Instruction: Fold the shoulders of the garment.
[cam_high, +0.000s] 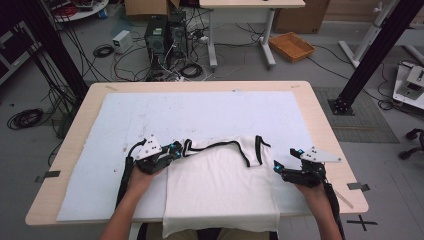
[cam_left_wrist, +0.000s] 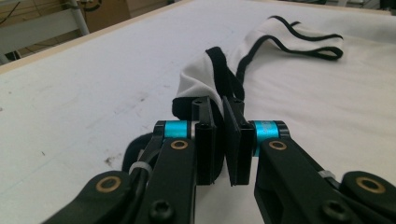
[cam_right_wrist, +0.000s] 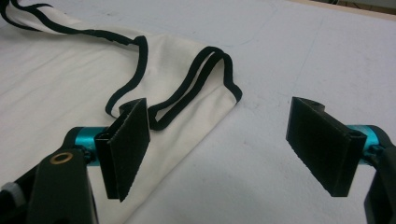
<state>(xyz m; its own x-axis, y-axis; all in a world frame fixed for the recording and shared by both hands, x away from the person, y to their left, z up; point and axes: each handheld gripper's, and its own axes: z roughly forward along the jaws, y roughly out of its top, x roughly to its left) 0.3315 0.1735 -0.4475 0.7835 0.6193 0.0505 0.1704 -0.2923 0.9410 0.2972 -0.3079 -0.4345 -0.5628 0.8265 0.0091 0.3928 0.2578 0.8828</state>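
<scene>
On the white mat (cam_high: 125, 130), left claw (cam_high: 179, 148) level, pinching the garment (cam_high: 220, 185); right claw (cam_high: 282, 162) level, released.

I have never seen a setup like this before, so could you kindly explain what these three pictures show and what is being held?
No robot arm is involved: a person sits at a table holding a handheld two-jaw gripper in each hand. The high view looks down from above the person's side. The other two pictures come from small cameras riding on the grippers, looking along their black jaws.

On the table lies a white cloth cover, and on that a white garment with black trim, partly hanging over the near edge.

The left gripper is shut on the garment's black-trimmed shoulder corner, which bunches up behind its jaws. The right gripper is open, jaws wide apart, holding nothing, just beside the garment's other trimmed corner.
</scene>
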